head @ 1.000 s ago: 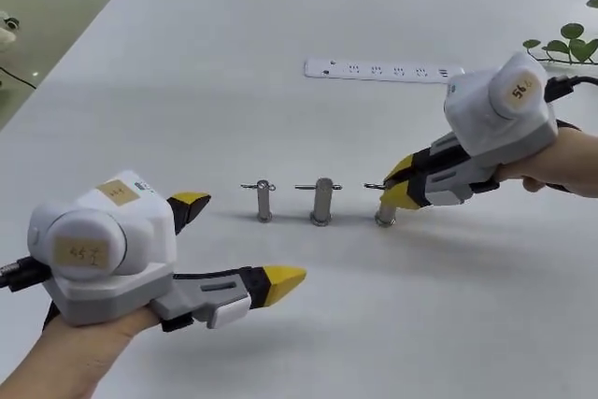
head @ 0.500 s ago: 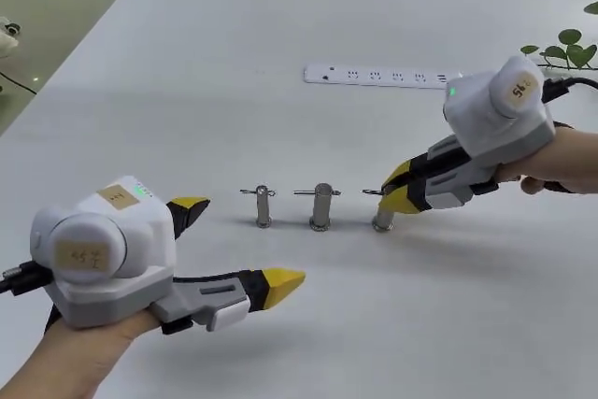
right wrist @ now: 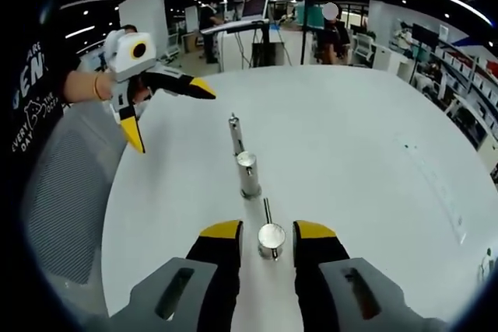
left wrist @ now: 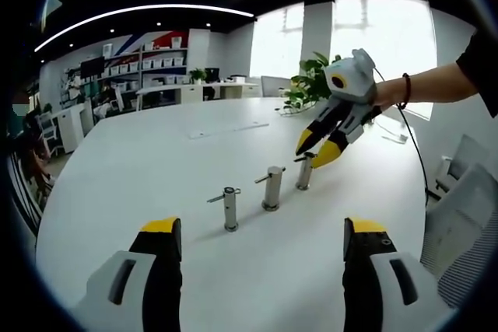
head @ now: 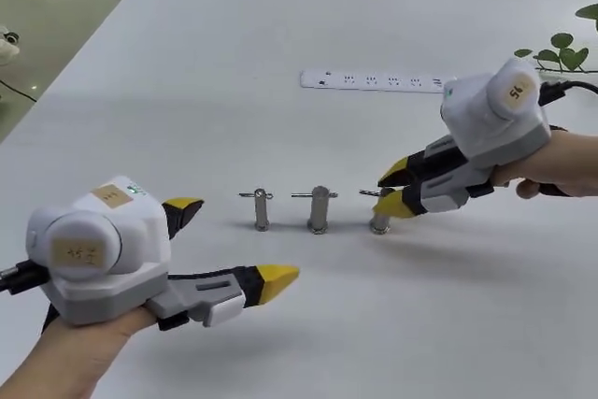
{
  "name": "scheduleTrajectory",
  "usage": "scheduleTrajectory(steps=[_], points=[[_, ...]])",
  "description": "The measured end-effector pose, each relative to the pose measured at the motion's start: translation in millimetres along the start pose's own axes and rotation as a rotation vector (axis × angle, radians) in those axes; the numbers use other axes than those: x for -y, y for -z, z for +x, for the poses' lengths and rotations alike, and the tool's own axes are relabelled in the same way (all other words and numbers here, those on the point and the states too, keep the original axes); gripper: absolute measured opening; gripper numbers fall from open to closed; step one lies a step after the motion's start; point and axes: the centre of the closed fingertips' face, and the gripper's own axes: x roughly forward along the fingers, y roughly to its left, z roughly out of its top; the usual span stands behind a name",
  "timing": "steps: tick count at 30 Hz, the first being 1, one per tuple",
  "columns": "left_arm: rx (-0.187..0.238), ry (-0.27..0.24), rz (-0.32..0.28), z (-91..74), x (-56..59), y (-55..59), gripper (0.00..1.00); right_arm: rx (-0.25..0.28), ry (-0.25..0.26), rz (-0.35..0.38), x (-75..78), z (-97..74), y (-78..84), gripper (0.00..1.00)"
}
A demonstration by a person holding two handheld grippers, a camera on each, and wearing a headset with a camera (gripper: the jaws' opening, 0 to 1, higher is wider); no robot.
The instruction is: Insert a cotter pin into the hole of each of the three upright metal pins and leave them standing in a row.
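Observation:
Three upright metal pins stand in a row on the white table: left pin [head: 262, 211], middle pin [head: 319, 210], right pin [head: 380, 220]. A thin cotter pin runs crosswise through the top of each. My right gripper [head: 396, 189] is open, its yellow-tipped jaws either side of the right pin's head [right wrist: 271, 239], with a gap on both sides. That pin's cotter pin [right wrist: 265, 211] sticks out ahead between the jaws. My left gripper [head: 232, 240] is open and holds nothing, well in front of the row and to its left; the pins [left wrist: 272, 186] stand ahead of its jaws.
A white power strip [head: 374, 79] lies flat behind the row. Green plant leaves [head: 563, 49] reach in at the far right table edge. Bare white tabletop [head: 187, 91] spreads around the pins. The table's left edge drops to the floor.
The head camera has shifted a little. The right gripper stays at the right pin and the left gripper holds where it was; the pins have not moved.

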Motion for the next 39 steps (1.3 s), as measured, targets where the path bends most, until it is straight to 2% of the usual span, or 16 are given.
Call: scheduleTrajectory(steps=[4, 8, 12, 16, 18, 21, 23, 25, 30, 33, 39], points=[[-0.009, -0.015, 0.003, -0.8, -2.5, -2.3, 0.83, 0.029, 0.047, 0.03, -2.7, -7.7, -3.8, 0.32], [-0.025, -0.032, 0.009, -1.1, -6.9, -3.1, 0.82, 0.094, 0.113, 0.1, -6.9, -15.8, -10.8, 0.4], [-0.016, -0.043, -0.012, -2.0, -9.7, -5.2, 0.81, 0.137, 0.171, 0.17, -16.1, -24.5, -13.0, 0.46], [-0.007, -0.051, -0.025, -4.3, -10.3, -8.9, 0.8, 0.192, 0.234, 0.225, -24.5, -33.9, -16.8, 0.49], [-0.006, -0.056, -0.026, -4.9, -10.4, -9.9, 0.79, 0.209, 0.269, 0.269, -26.9, -38.4, -16.4, 0.52], [-0.02, -0.068, -0.027, -6.3, -11.3, -9.1, 0.78, 0.222, 0.311, 0.294, -31.2, -43.1, -14.2, 0.55], [-0.015, -0.081, -0.034, -7.3, -12.4, -10.6, 0.78, 0.259, 0.354, 0.337, -32.4, -46.9, -14.7, 0.56], [-0.017, -0.084, -0.039, -7.9, -12.2, -11.2, 0.77, 0.284, 0.357, 0.383, -38.5, -48.0, -13.5, 0.58], [-0.016, -0.085, -0.035, -10.5, -9.1, -12.9, 0.76, 0.317, 0.396, 0.43, -44.1, -52.0, -9.0, 0.58], [-0.016, -0.086, -0.037, -11.2, -8.1, -11.9, 0.76, 0.331, 0.408, 0.444, -47.2, -52.9, -8.5, 0.58], [-0.017, -0.089, -0.044, -14.6, -4.2, -8.9, 0.75, 0.347, 0.47, 0.459, -50.2, -55.5, -6.1, 0.58]])
